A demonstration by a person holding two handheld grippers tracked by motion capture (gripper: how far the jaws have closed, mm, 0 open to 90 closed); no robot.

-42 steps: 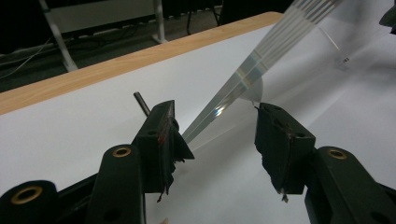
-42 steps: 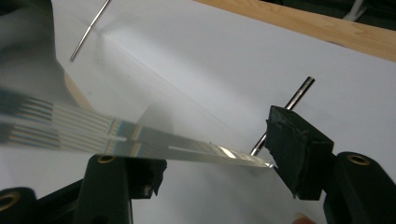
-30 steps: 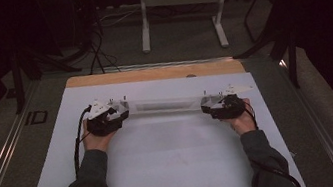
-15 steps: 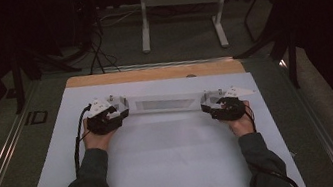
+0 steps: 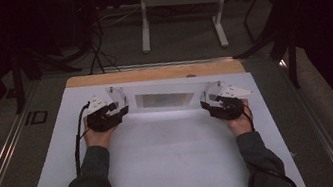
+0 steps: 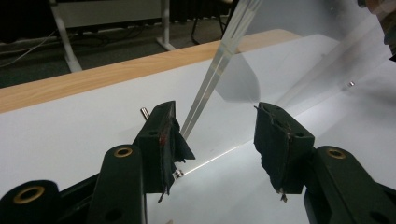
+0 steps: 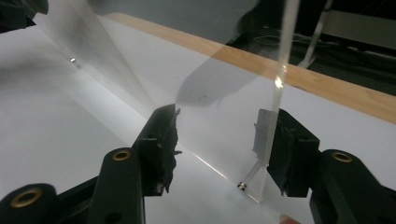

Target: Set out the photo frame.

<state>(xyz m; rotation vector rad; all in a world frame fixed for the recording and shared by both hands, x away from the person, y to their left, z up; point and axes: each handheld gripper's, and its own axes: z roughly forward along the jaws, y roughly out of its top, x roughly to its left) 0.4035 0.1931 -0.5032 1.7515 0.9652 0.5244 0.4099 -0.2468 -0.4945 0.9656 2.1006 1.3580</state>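
Left gripper view: left claw (image 6: 219,140) spread around clear box (image 6: 289,70) end; right claw (image 7: 219,144) closing, contact unclear.

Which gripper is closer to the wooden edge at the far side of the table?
Left, slightly. The left gripper sits a little nearer the wooden edge. The right gripper lies a bit farther back. Both are at the clear acrylic box.

Dim lab or studio, white-covered wooden table (image 5: 151,73), black curtains (image 5: 330,22), cables (image 5: 96,49), metal desk frame (image 5: 180,15)
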